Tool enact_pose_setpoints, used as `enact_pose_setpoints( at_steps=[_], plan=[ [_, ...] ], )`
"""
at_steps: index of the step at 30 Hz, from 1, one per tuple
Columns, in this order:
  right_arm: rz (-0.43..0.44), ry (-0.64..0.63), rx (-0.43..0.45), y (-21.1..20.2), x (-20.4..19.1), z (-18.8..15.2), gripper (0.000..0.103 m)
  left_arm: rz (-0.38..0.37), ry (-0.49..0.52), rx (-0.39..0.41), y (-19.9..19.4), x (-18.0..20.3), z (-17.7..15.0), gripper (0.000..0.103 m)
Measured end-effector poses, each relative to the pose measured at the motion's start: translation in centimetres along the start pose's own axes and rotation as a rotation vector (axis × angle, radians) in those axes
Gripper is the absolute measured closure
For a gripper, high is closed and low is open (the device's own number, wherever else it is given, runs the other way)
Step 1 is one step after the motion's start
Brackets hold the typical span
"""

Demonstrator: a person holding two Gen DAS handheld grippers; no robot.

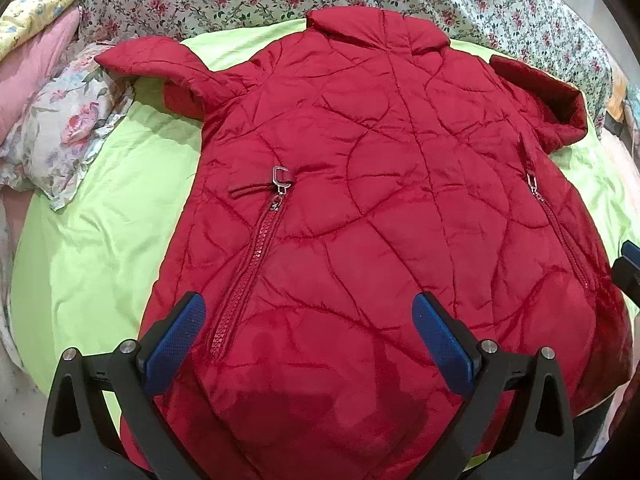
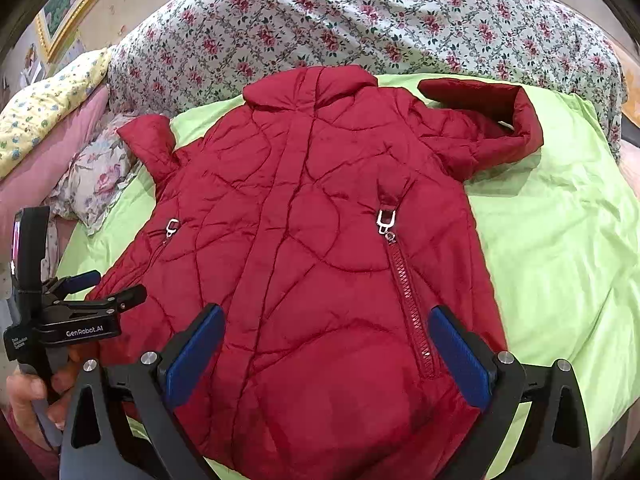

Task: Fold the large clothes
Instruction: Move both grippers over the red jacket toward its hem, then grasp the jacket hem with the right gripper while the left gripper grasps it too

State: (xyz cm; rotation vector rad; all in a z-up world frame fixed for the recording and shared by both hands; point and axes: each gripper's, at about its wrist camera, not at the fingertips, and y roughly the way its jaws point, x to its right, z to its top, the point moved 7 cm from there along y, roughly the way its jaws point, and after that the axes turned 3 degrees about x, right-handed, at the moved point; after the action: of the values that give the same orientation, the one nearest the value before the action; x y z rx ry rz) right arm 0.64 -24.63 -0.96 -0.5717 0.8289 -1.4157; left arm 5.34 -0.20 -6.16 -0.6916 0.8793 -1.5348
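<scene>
Red quilted jacket (image 1: 360,208), spread flat, zipped

A bed (image 1: 100,248) covered with a light green sheet (image 2: 560,240) carries a red quilted jacket (image 1: 360,200) spread flat, collar toward the far side, both sleeves folded short at the shoulders. Along the far edge lies a quilt with a rose print (image 2: 320,20). On the left, a pale flowered pillow (image 1: 60,128) rests partly on the sheet, beside pink bedding (image 1: 28,68).
</scene>
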Motion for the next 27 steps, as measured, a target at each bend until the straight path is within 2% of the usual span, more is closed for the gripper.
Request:
enact_pose_setpoints(
  at_steps=[6, 9, 14, 16, 20, 27],
  plan=[
    [-0.035, 0.014, -0.008, 0.0, 2.1, 0.9, 0.001, -0.024, -0.025, -0.008, 0.7, -0.3, 0.3, 0.000],
    [-0.067, 0.016, -0.018, 0.0, 3.4, 1.6, 0.001, -0.060, -0.056, -0.009, 1.0, -0.2, 0.5, 0.000],
    [-0.082, 0.042, 0.006, 0.0, 5.5, 3.3, 0.001, -0.061, -0.061, -0.013, 1.3, -0.6, 1.0, 0.000],
    [-0.072, 0.064, -0.015, 0.5, 6.2, 4.1, 0.001, -0.050, -0.060, -0.003, 1.4, -0.9, 1.5, 0.000],
    [-0.116, 0.034, 0.076, 0.5, 8.1, 6.9, 0.001, -0.044, -0.062, 0.007, 1.6, -1.4, 2.3, 0.000],
    [-0.202, -0.009, 0.114, 2.3, 11.5, 11.9, 0.002, -0.039, -0.071, 0.002, 2.3, -2.0, 3.9, 0.000]
  ],
)
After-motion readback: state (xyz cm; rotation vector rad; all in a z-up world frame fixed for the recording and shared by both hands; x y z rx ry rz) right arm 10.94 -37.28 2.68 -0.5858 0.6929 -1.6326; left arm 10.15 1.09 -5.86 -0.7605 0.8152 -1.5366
